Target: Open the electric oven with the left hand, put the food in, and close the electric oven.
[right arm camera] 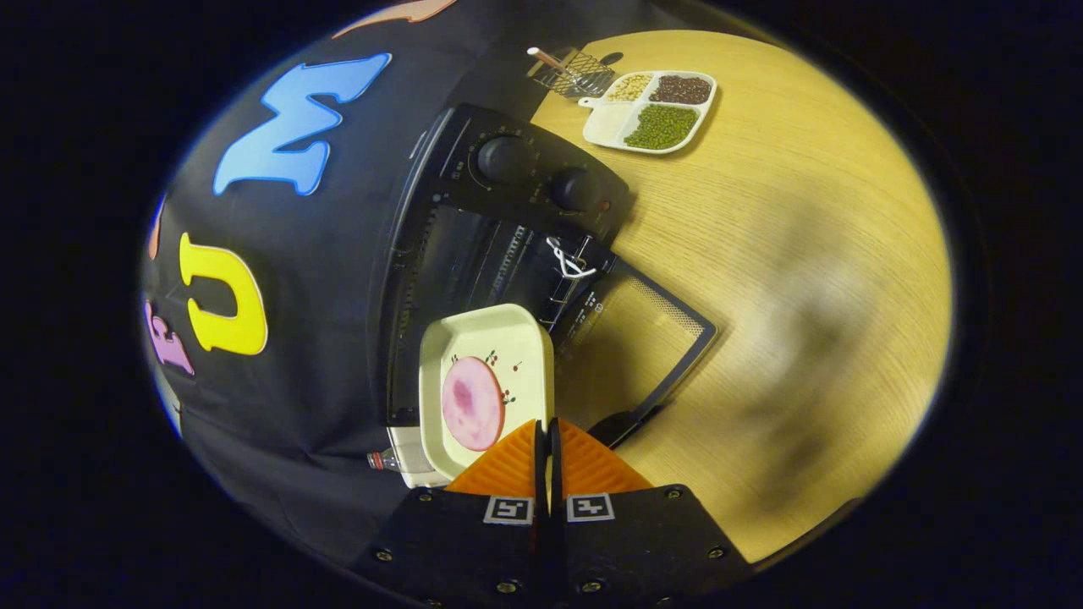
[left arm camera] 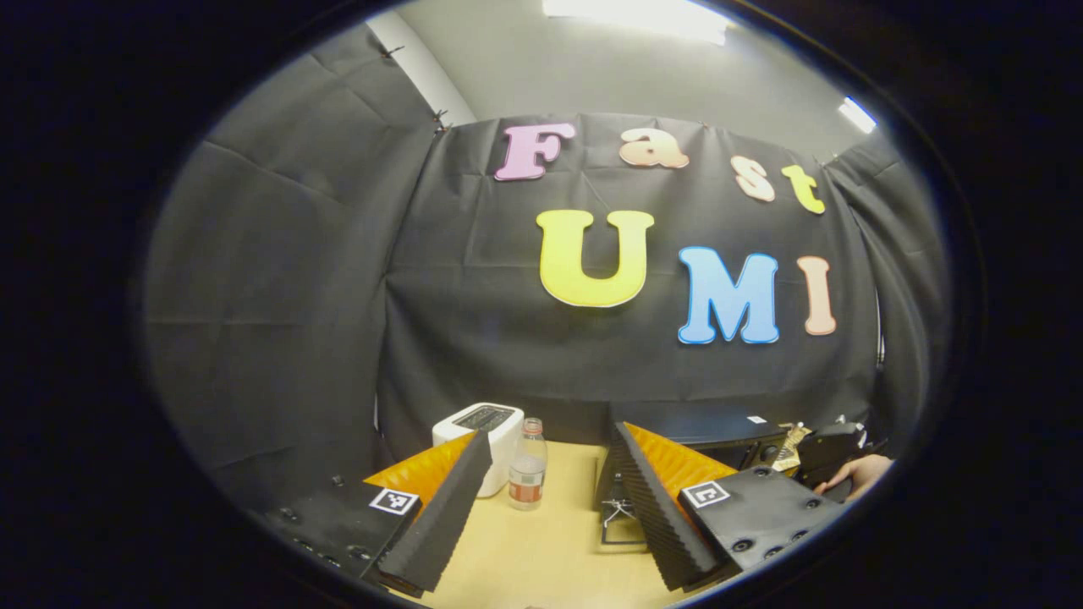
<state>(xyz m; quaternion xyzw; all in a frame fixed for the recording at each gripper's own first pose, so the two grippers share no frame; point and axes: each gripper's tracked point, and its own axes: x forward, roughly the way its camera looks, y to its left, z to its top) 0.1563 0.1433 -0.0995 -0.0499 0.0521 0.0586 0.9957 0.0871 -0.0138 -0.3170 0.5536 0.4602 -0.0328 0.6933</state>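
Left gripper (left arm camera: 541, 499) is held level, fingers spread wide apart. Right gripper (right arm camera: 546, 440) is rolled sideways, fingers pinched together.

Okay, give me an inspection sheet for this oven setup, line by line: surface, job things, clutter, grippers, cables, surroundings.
Surface: light wooden table, bare at the near side.
Job's things: black electric oven, door open and folded down onto the table; cream plate with a pink slice of meat held at the oven mouth.
Clutter: divided tray of beans, wire scoop, white toaster, bottle.
Grippers: right gripper shut on the plate's edge; left gripper open, holding nothing, raised over the table. A hand shows beyond it.
Cables: white cord looped on the oven's rack.
Surroundings: black cloth booth wall, ceiling light.
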